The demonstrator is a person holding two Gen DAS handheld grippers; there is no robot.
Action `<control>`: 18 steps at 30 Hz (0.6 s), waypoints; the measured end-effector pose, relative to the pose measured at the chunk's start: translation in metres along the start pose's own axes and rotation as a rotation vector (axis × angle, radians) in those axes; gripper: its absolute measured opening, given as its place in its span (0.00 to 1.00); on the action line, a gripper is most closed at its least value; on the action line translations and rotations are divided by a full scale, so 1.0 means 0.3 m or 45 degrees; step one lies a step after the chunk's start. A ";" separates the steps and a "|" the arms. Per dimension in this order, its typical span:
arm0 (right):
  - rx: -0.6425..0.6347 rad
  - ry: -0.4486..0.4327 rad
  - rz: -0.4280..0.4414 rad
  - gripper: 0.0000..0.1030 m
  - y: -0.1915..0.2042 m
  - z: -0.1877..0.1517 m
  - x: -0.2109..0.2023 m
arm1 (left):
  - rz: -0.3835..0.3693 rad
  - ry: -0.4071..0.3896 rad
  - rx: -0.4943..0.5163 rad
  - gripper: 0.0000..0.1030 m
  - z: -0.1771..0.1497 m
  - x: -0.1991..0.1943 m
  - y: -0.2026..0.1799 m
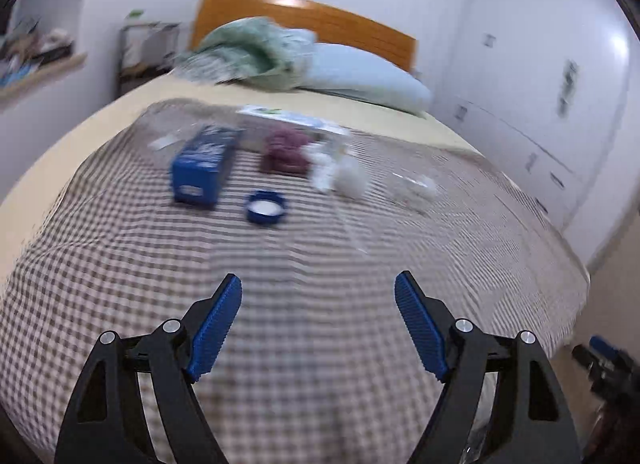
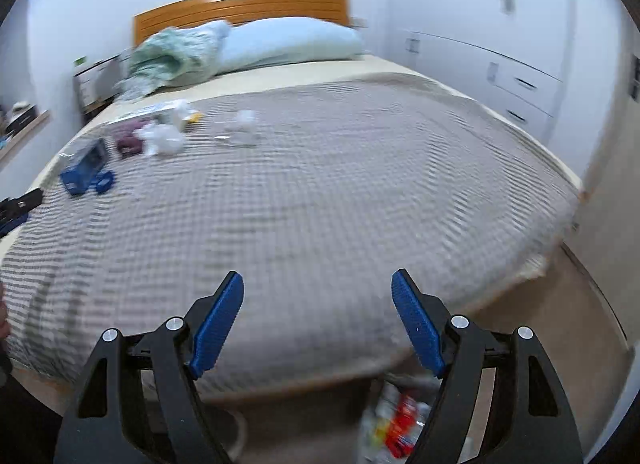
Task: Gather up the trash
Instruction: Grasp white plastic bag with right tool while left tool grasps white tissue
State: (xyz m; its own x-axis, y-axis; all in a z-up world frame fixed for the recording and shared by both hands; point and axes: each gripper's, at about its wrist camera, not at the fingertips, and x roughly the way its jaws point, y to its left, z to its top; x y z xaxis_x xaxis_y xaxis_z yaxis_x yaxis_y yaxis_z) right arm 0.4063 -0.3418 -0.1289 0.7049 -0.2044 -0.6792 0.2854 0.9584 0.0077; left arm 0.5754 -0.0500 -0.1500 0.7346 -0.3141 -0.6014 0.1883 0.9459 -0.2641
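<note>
Checked brown-and-cream cloth covers the bed (image 1: 320, 248) in front of me, and the trash sits in a loose cluster on it, toward the headboard end. From my left wrist view I make out a blue carton (image 1: 202, 162) lying on its side, a blue cap (image 1: 267, 208) just in front of it with its open side up, a dark purple lump (image 1: 285, 152) beside the carton, crumpled white tissue (image 1: 340, 174) next to that, and what may be clear plastic wrap (image 1: 412, 190) further right; motion blur makes that last one hard to call. A flat white box (image 1: 288, 120) lies behind the cluster.

My left gripper (image 1: 318, 288) hangs over bare cloth, well short of the trash, jaws spread wide with nothing between them. My right gripper (image 2: 318, 284) stands over the foot of the bed, also spread wide and empty. Below it on the floor I see a blurred heap of colourful wrappers (image 2: 396, 420). A pale blue pillow (image 2: 292, 42) and a green bundle (image 2: 172, 60) rest against the wooden headboard (image 2: 240, 4).
</note>
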 end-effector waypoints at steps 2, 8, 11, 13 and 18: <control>-0.037 -0.022 0.063 0.71 0.100 0.059 0.041 | 0.045 -0.018 -0.050 0.74 0.043 0.038 0.077; -0.194 -0.074 0.256 0.71 0.391 0.202 0.251 | 0.041 0.043 -0.192 0.74 0.142 0.142 0.241; -0.287 -0.078 0.318 0.71 0.527 0.286 0.392 | 0.060 0.046 -0.135 0.74 0.166 0.189 0.253; -0.328 -0.066 0.356 0.71 0.594 0.352 0.463 | 0.106 0.055 -0.100 0.74 0.172 0.217 0.258; -0.381 0.004 0.412 0.67 0.714 0.523 0.699 | 0.038 0.094 -0.128 0.74 0.175 0.276 0.259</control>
State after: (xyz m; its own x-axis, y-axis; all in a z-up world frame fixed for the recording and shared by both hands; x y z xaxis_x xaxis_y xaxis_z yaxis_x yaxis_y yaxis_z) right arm 0.7171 -0.2107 -0.1545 0.7248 0.1161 -0.6791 -0.1511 0.9885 0.0077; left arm 0.6851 0.0016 -0.1807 0.6880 -0.2945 -0.6633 0.0979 0.9433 -0.3173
